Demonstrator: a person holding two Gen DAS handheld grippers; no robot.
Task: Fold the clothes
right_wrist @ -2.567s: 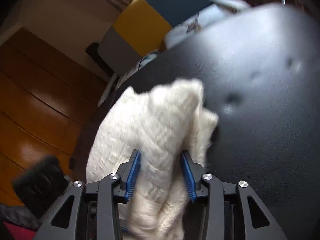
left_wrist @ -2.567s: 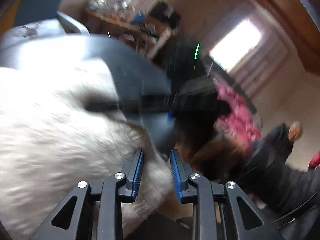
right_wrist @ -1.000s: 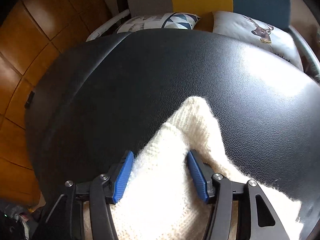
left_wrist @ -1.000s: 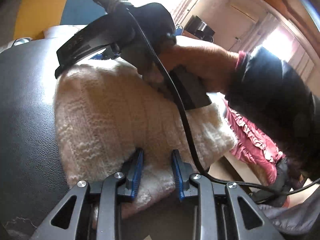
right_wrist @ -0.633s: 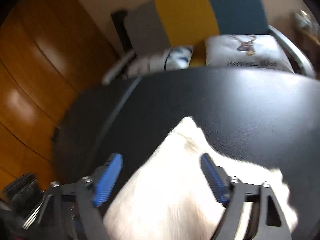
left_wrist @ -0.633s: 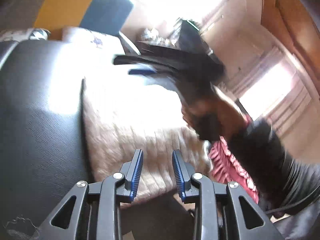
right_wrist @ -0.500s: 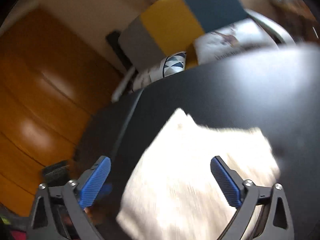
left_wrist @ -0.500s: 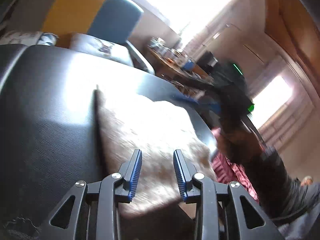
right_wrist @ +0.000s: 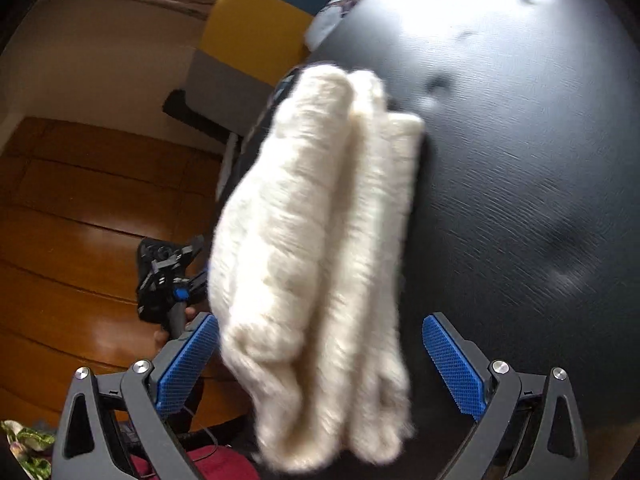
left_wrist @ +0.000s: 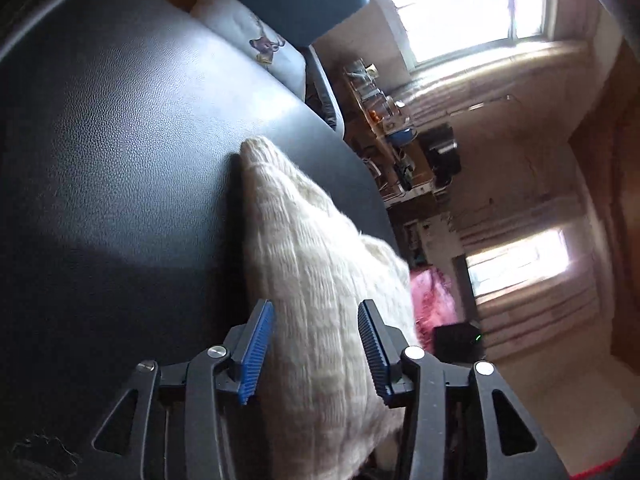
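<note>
On the left, bare black desk (left_wrist: 120, 140) is seen, with the cream knitted garment (left_wrist: 320, 280) lying near its right-hand edge as a compact, thick bundle. The left gripper (left_wrist: 312, 352) is placed over the near end of that bundle; its jaws are parted to a moderate width with the knit between them, though whether the pads press the fabric cannot be told from this angle. In the right wrist view, the garment (right_wrist: 320, 240) is shown stacked in several layers, somewhat blurred. The right gripper (right_wrist: 320, 364) is held with jaws spread wide and nothing gripped. The folding is judged essentially finished; only tidying or setting aside appears left.
</note>
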